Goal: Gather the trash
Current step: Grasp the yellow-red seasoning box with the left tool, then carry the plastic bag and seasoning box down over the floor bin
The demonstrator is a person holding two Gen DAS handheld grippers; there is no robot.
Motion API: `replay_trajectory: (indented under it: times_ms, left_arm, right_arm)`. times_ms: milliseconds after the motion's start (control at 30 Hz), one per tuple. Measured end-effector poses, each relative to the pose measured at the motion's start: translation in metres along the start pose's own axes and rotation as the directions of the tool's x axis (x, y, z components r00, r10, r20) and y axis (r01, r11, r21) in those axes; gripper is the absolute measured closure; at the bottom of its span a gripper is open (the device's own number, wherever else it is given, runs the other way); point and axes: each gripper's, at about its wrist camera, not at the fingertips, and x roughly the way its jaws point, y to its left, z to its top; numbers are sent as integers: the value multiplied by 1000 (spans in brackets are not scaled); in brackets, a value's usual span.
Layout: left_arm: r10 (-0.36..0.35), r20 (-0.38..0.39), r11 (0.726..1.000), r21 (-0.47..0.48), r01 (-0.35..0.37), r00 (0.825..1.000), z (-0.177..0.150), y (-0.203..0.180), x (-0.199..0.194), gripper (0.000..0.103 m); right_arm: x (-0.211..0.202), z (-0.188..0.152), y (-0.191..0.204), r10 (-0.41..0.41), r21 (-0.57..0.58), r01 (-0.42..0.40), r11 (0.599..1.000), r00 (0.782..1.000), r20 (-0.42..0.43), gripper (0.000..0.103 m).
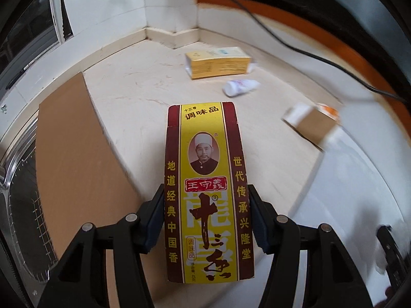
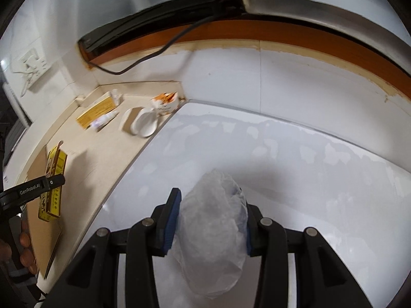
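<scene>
A tall yellow and maroon spice box [image 1: 208, 192] stands upright between the pads of my left gripper [image 1: 206, 190], which is shut on its lower half above the beige counter [image 1: 143, 95]. In the right wrist view the same box [image 2: 55, 164] shows at the far left with the left gripper [image 2: 51, 182] clamped across it. My right gripper [image 2: 209, 197] is shut on a crumpled clear plastic bag [image 2: 210, 231] over a white surface [image 2: 282, 154].
On the counter lie a yellow carton [image 1: 218, 63], a small white bottle [image 1: 240, 86], a torn cardboard box [image 1: 312, 123] and a white cup [image 2: 143, 123]. A brown cardboard sheet [image 1: 77, 154] lies at the left. A black cable [image 2: 143, 59] hangs along the wall.
</scene>
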Motion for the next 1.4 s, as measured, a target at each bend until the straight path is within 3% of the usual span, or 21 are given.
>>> replay_trajectory:
  times_ms: [433,667,833,1033,1400]
  left_arm:
    - [-72,55,993,94,67,996,-106,-9,-112,46]
    - [-52,60,993,113,45,997,-163,3,-145,46]
    - [-43,52,993,115,37,998,-195,22,-158,46]
    - [-48,18,991,130,45,999,-224,46,-157,46]
    - [-105,-74,974,194,118,992,-279,78,-135,46]
  right_arm:
    - [-73,-56,30,175,-157,-179,971,984,-39,63]
    - [-107,-93,57,273,-285,-284,915,959,-77,63]
    - [-118,-125,80,324,-366,-358,859,934,-154,63]
    - [-116,-157,98,325,-404,-394,825,917,-230,63]
    - [-92,-237,132,232,-363,-361,859,906,-353,63]
